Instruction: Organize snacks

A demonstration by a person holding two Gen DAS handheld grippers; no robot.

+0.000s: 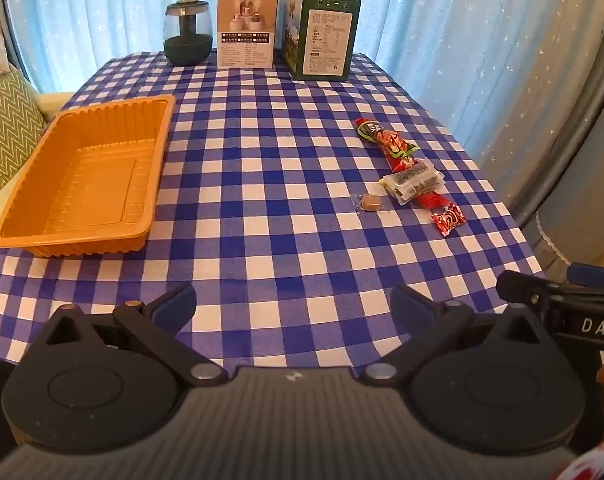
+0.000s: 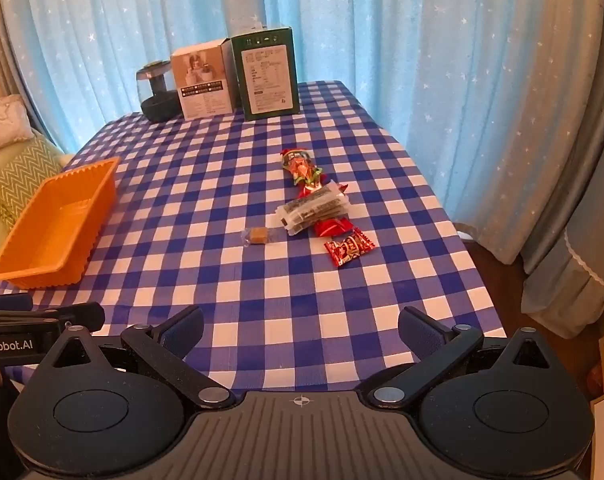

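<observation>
An empty orange tray sits at the table's left side. Several snacks lie right of centre: a long red stick pack, a clear pack with a label lying across it, a small wrapped caramel, and a small red candy pack. My left gripper is open and empty over the near table edge. My right gripper is open and empty, near the front edge, short of the snacks.
A dark glass jar, a white box and a green box stand at the table's far edge before blue curtains. Cushions lie left of the table. The blue checked cloth covers the table.
</observation>
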